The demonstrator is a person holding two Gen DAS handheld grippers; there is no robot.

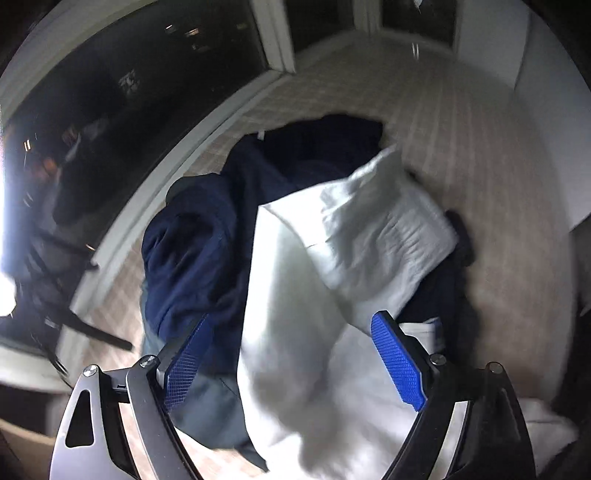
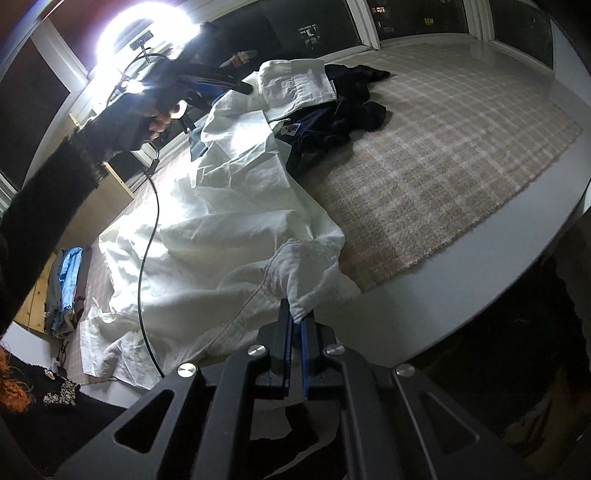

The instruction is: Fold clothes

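A large white garment (image 2: pixel 221 229) lies crumpled along the checked rug (image 2: pixel 443 166). My right gripper (image 2: pixel 297 314) is shut on its near corner, at the rug's edge. At its far end the white garment (image 1: pixel 295 295) rises as a blurred fold between the blue pads (image 1: pixel 395 358) of my left gripper (image 1: pixel 295 315). Those jaws stand wide and do not press the cloth. A hand in a black sleeve carries the left gripper (image 2: pixel 240 86) in the right wrist view. Navy garments (image 1: pixel 199 251) are heaped behind and to the left of the white one.
A ring light (image 2: pixel 147 37) glares at the top left, and its black cable (image 2: pixel 147 240) hangs across the white garment. Folded blue clothes (image 2: pixel 68 280) sit stacked at the left. Dark windows (image 2: pixel 424 18) line the far side. Bare white floor (image 2: pixel 480 266) borders the rug.
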